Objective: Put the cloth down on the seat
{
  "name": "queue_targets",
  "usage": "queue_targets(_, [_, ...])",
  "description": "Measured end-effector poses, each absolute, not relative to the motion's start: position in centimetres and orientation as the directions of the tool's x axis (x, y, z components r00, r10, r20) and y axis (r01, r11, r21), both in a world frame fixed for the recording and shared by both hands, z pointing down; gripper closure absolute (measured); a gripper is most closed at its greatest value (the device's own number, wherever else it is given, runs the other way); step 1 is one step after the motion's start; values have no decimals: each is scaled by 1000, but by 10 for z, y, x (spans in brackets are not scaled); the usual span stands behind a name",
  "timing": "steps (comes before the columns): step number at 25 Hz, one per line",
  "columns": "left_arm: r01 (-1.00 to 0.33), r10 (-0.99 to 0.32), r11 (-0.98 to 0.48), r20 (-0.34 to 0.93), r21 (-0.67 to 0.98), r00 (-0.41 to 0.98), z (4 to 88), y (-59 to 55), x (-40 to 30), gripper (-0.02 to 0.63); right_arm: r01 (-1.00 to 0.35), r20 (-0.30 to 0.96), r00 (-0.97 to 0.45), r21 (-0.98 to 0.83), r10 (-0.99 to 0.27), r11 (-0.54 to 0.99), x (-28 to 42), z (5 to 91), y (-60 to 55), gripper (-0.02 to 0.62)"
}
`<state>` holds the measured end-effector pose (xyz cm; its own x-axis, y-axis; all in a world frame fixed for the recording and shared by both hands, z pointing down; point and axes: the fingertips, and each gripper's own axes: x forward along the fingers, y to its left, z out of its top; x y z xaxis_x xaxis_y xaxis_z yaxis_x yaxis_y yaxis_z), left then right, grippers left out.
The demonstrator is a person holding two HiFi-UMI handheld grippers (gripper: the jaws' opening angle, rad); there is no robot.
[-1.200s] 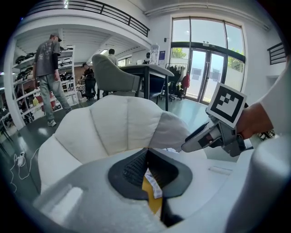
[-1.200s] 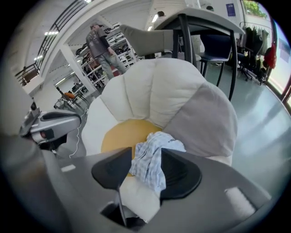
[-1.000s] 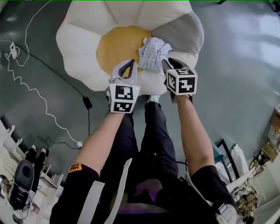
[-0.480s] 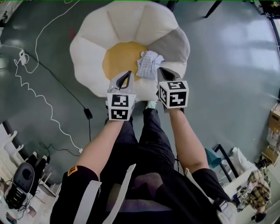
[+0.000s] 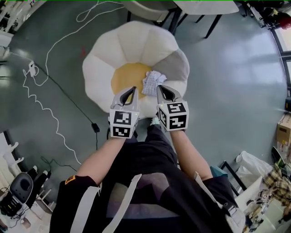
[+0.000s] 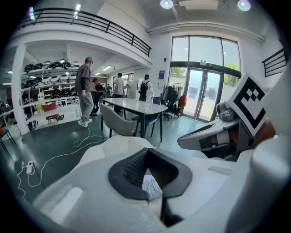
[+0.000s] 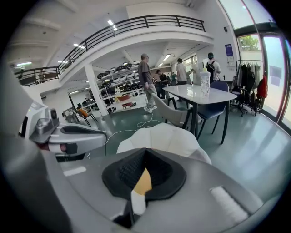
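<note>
A white-and-blue checked cloth (image 5: 152, 83) lies crumpled on the flower-shaped seat (image 5: 136, 41), at the right edge of its yellow centre (image 5: 125, 77). Both grippers hover side by side over the seat's near edge, held apart from the cloth. My left gripper (image 5: 133, 89) is shut and empty; in its own view the cloth (image 6: 151, 186) shows below the closed tips (image 6: 146, 150). My right gripper (image 5: 159, 87) is shut with nothing in it; the seat's white petals (image 7: 168, 136) lie beyond its tips (image 7: 145, 150).
A white cable (image 5: 41, 100) and a black cable with a plug (image 5: 95, 128) run over the grey floor left of the seat. A table with chairs (image 5: 182, 7) stands behind it. Bags and boxes (image 5: 277, 168) sit at the right. People (image 6: 84, 91) stand far off.
Both grippers have drawn back from the cloth toward the seat's near edge, and the right jaws have closed empty. The cloth stays on the seat. The view has pulled back.
</note>
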<state>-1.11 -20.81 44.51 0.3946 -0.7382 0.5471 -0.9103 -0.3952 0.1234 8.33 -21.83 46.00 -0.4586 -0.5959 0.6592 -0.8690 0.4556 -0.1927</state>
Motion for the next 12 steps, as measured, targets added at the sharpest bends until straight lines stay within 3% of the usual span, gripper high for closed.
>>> queue_targets(12, [-846, -740, -528, 449, 72, 500, 357, -170, -13, 606, -869, 537, -459, -106, -708, 483, 72, 363, -185, 595])
